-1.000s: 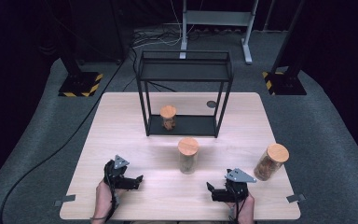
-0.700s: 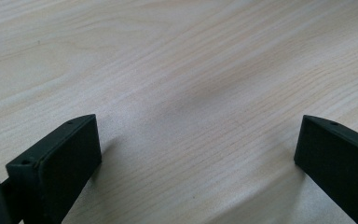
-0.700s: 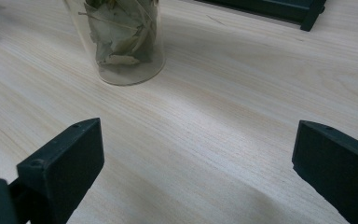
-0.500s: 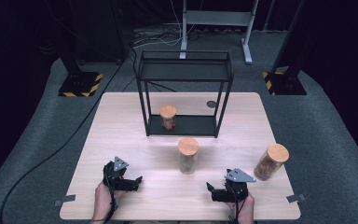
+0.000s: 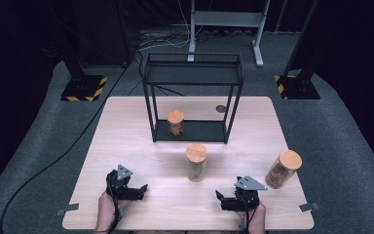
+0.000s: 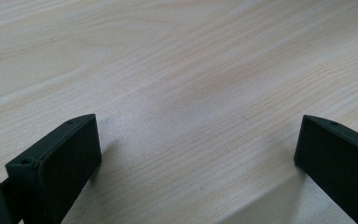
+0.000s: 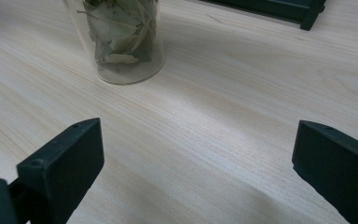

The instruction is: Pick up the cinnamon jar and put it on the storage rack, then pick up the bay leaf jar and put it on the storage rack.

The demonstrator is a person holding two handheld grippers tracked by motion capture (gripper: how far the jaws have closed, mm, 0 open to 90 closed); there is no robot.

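Observation:
Three clear jars with wooden lids stand here. One holding brown pieces (image 5: 176, 122) sits on the low shelf of a black metal rack (image 5: 193, 73). A second with dried leaves (image 5: 196, 162) (image 7: 121, 37) stands mid-table. The third (image 5: 283, 168) is near the right edge. My left gripper (image 5: 141, 190) (image 6: 198, 123) rests open near the front left, jaws wide over bare wood. My right gripper (image 5: 220, 200) (image 7: 196, 126) lies open at the front right, pointing left, with the leaf jar ahead and to the left of its jaws. Nothing is between either pair of jaws.
The light wooden table (image 5: 126, 126) carries a small dark disc (image 5: 220, 108) behind the rack. A rack foot (image 7: 310, 16) shows at the top right of the right gripper view. Black stands with yellow-striped bases (image 5: 83, 90) sit on the grey floor beyond.

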